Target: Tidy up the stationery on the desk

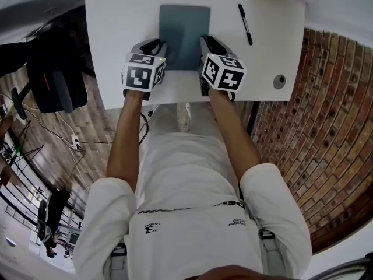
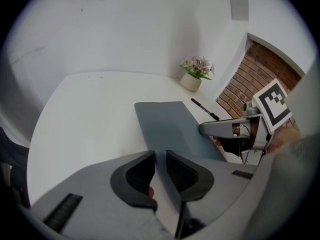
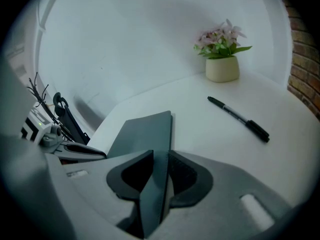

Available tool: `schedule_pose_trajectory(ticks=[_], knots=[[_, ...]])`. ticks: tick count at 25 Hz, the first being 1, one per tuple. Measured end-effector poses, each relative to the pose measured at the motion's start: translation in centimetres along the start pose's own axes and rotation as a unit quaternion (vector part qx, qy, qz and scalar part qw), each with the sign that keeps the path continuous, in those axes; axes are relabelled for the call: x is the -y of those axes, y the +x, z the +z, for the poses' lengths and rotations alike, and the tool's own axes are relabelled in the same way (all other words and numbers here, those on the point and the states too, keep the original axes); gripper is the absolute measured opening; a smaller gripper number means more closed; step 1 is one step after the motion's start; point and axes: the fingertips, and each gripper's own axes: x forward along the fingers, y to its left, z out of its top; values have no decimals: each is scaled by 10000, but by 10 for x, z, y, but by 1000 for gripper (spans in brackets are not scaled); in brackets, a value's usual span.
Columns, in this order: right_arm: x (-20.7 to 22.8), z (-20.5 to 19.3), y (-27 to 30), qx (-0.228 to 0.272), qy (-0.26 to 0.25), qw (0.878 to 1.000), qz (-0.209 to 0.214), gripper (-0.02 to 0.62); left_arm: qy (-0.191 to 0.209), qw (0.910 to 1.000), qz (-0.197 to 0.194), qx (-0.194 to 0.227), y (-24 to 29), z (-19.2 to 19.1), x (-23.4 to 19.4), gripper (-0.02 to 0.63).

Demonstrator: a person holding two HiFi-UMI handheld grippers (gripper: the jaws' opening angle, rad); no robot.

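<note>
A flat grey book [image 1: 185, 31] lies in the middle of the white desk [image 1: 122, 28], close to the near edge. Both tools have hold of it.

The left gripper [image 1: 158, 46] is at the book's near left corner. In the left gripper view its two dark jaws are closed tight on the thin edge of the book [image 2: 170, 126], which runs away from the gripper [image 2: 160, 166] across the desk.

The right gripper [image 1: 207, 44] is at the book's near right corner. In the right gripper view its jaws are pinched on the book [image 3: 142, 134] too, and the grey edge sticks out between them at the gripper [image 3: 161, 171]. The near side of the book looks lifted a little off the desk, but it is hard to be sure from here.

A black pen [image 1: 245, 24] lies on the desk to the right of the book, apart from it. Nothing touches the pen [image 3: 239, 118].

A small pot of flowers [image 3: 222, 54] stands at the far right corner of the desk, past the pen.

A round hole cover [image 1: 280, 81] sits in the desk near the right edge.
</note>
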Motion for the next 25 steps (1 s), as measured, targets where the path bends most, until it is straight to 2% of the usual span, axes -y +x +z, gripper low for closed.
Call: schedule_pose_trajectory(ticks=[5, 12, 17, 25], knots=[[2, 2, 1, -47, -176, 9998, 60, 89, -223, 9996, 126, 143, 1, -2, 2, 69], [-1, 1, 1, -48, -373, 9993, 40, 92, -392, 9991, 53, 171, -2, -4, 1, 69], [0, 3, -2, -24, -444, 9990, 39, 94, -437, 9987, 83, 235, -4, -2, 1, 69], [6, 20, -21, 303, -954, 9948, -162, 101, -321, 9967, 361, 650, -22, 13, 9, 54]])
